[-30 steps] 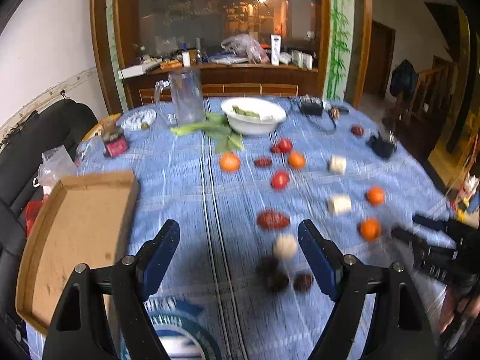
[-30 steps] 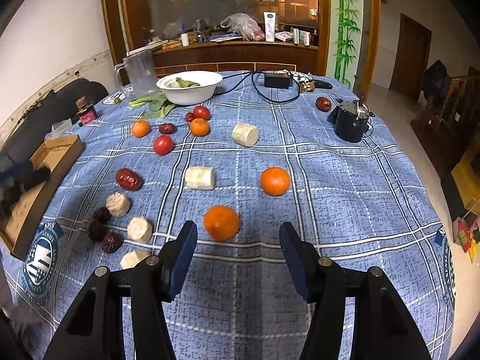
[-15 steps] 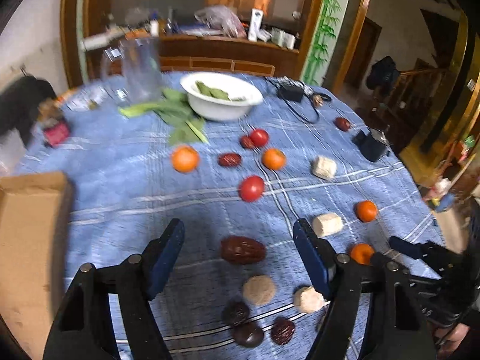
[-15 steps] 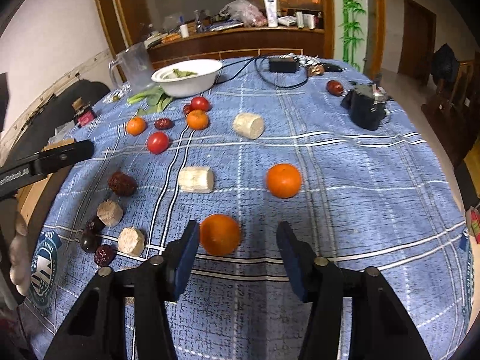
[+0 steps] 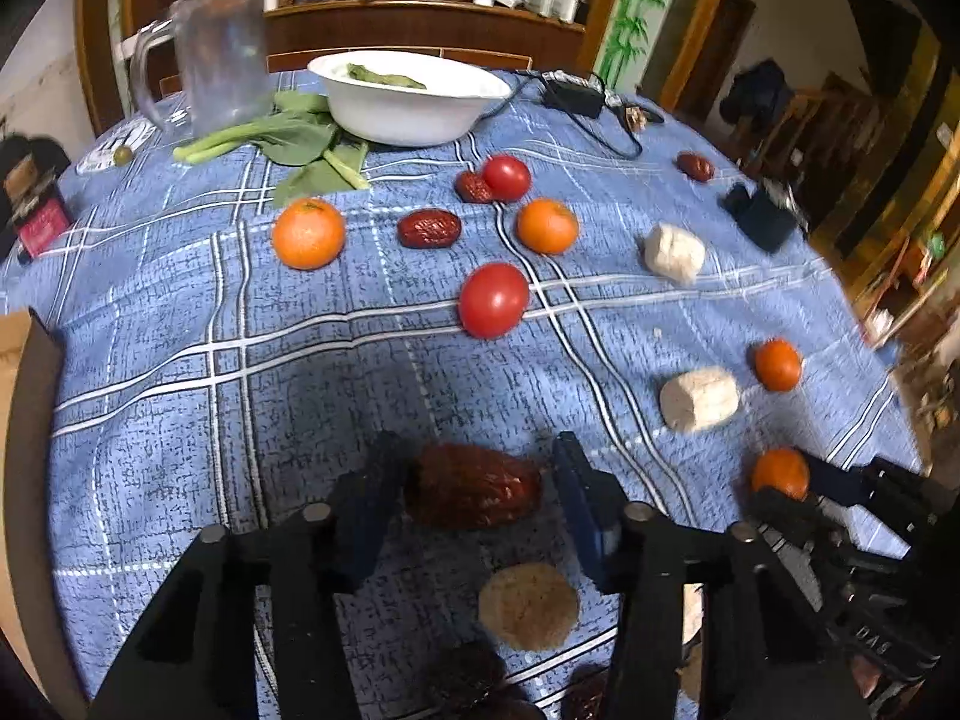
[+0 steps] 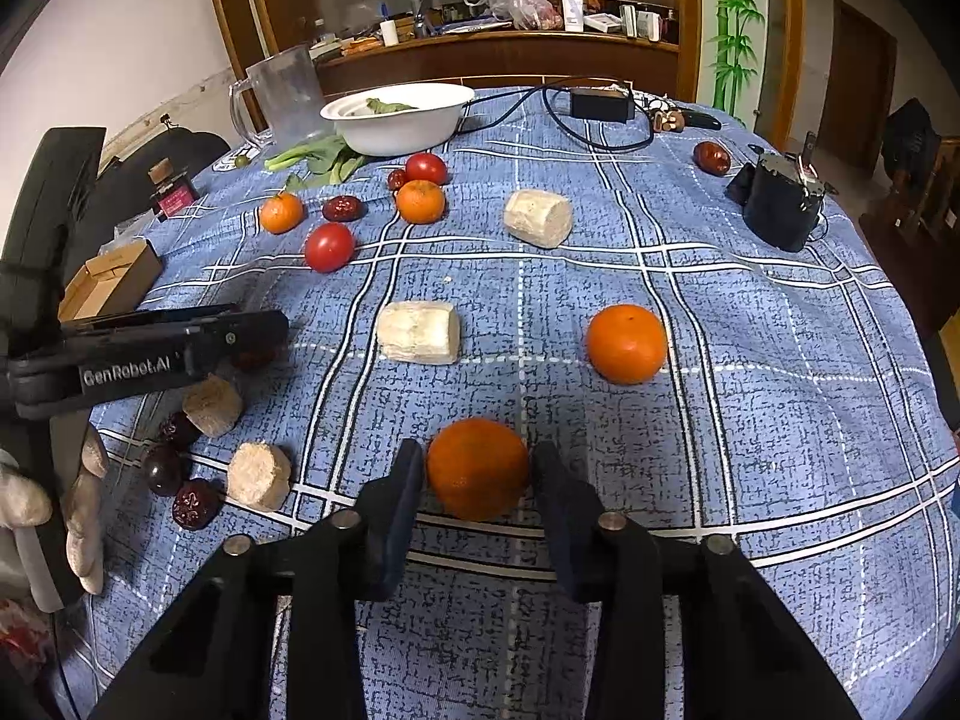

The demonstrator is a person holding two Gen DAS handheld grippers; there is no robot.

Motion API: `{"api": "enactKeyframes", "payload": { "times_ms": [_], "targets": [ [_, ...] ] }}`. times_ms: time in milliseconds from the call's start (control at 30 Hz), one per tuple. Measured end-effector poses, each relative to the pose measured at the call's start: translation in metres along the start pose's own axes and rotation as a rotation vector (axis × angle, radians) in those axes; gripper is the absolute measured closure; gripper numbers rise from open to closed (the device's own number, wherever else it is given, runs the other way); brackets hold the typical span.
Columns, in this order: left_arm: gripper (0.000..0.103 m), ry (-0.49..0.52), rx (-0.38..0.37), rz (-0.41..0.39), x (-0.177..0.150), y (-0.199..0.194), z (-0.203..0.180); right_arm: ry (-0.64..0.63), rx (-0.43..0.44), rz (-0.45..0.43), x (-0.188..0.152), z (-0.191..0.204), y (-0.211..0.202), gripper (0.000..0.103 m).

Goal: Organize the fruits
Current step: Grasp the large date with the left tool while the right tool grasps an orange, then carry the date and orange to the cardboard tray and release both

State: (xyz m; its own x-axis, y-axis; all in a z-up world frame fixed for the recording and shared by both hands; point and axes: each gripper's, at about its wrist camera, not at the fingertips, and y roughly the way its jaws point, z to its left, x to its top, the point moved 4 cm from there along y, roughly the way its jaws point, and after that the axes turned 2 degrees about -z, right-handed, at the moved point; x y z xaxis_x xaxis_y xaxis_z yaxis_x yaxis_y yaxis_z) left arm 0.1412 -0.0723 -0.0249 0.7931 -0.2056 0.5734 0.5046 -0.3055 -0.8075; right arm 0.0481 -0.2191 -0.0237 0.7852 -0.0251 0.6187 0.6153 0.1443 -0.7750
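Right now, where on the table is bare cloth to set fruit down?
Bare: right side between the near orange and the black device. Crowded: the dates beside the left gripper, and fruit near the bowl.

Woven cloth tablecloth (image 6: 750, 360), glossy tomato (image 5: 494, 300)

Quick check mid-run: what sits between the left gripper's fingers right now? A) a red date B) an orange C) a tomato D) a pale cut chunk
A. In the left wrist view the left gripper has its open fingers on either side of a dark red, wrinkled date lying on the tablecloth; the orange sits between the right gripper's fingers instead.
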Motion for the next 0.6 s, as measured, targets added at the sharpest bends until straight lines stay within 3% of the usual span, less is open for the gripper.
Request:
{"api": "enactKeyframes", "payload": {
  "times_ms": [300,600],
  "targets": [
    [0.06,0.002,-0.012,-0.029,-0.004,-0.015,-0.002,0.026,0.017,-0.025,-0.001,-0.001,-0.005,0.069],
    [0.06,-0.011,0.002,-0.193,-0.01,-0.102,-0.002,0.019,0.055,-0.128,0.005,0.019,-0.054,0.069]
  ]
}}
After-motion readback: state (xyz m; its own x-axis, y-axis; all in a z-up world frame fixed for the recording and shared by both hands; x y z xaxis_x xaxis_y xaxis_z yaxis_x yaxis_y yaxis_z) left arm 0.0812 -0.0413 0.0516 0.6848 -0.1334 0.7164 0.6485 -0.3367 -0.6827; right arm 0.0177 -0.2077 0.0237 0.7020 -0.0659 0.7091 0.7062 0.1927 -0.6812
